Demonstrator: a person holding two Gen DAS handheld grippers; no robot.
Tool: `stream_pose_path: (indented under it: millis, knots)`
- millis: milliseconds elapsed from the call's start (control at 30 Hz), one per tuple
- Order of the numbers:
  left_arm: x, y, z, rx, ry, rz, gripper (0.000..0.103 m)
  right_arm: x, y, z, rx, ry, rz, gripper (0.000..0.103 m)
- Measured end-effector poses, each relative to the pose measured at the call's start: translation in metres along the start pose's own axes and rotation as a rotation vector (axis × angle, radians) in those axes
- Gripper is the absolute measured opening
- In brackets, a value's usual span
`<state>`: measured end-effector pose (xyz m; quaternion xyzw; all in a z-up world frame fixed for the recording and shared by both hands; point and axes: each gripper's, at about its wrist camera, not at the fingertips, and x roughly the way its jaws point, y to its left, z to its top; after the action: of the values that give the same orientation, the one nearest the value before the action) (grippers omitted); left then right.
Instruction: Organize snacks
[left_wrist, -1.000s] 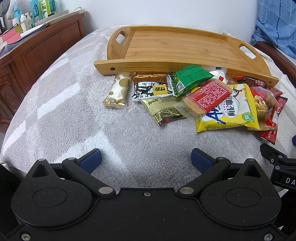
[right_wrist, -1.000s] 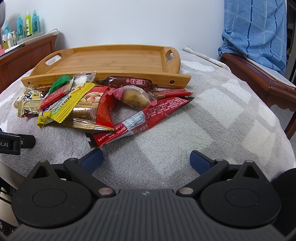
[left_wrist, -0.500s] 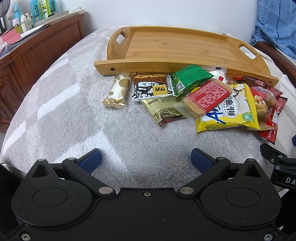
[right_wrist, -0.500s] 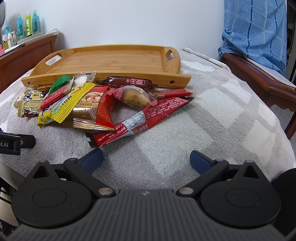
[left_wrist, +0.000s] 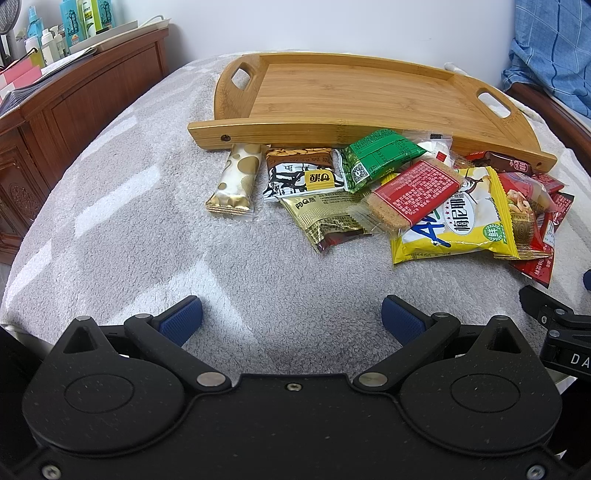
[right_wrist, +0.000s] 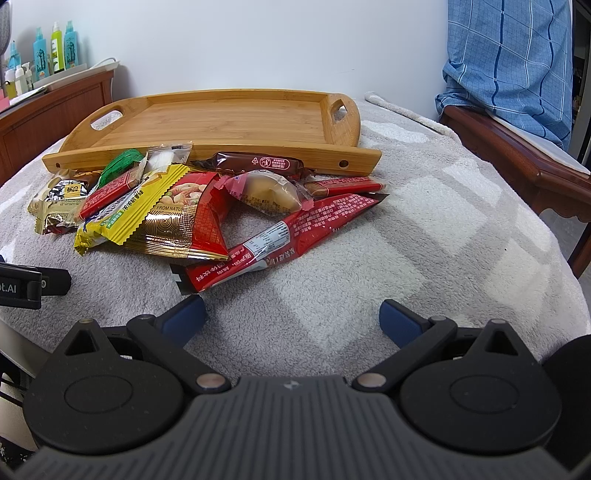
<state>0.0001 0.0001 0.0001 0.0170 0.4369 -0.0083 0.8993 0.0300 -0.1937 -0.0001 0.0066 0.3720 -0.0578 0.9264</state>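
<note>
An empty bamboo tray lies on a grey blanket. In front of its near rim several snack packets lie in a loose pile: a gold-and-white bar, a green packet, a red-labelled biscuit, a yellow bag, a long red packet and a brown bar. My left gripper is open, well short of the pile. My right gripper is also open, its left fingertip close to the long red packet's near end.
A dark wooden cabinet with bottles on top stands to the left. At the right, a wooden chair carries blue checked cloth. Bare blanket stretches right of the pile. The other gripper's body shows at the left view's right edge.
</note>
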Motion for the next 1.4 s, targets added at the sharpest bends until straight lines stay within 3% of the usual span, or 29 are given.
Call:
stream_pose_path:
  millis: [700,800,900,967,1067,1100,1233,1400]
  knots:
    - [-0.003,0.001,-0.003,0.008,-0.045,-0.004,0.103,-0.002,-0.002,0.002,0.029,0.009,-0.009,0.103]
    - [-0.004,0.003,0.003,0.004,-0.003,-0.017,0.102,-0.008,-0.003,0.002,0.05,0.009,-0.003,0.103]
    - [-0.01,0.009,0.008,-0.021,-0.017,-0.035,0.083,-0.018,-0.007,-0.001,0.081,-0.022,0.009,0.093]
    - [-0.015,0.011,0.011,-0.023,-0.033,-0.064,0.064,-0.023,-0.01,-0.001,0.1,-0.042,0.008,0.085]
    - [-0.021,0.012,0.019,-0.05,-0.039,-0.135,0.041,-0.03,-0.015,0.005,0.148,-0.073,0.017,0.066]
    - [-0.024,0.011,0.021,-0.059,-0.044,-0.158,0.04,-0.031,-0.017,0.007,0.167,-0.079,0.025,0.06]
    - [-0.034,0.0,0.028,-0.036,-0.08,-0.247,0.038,-0.034,-0.026,0.02,0.249,-0.103,0.079,0.058]
    - [-0.034,-0.014,0.034,-0.039,-0.066,-0.342,0.038,-0.013,-0.029,0.034,0.309,-0.038,0.114,0.052]
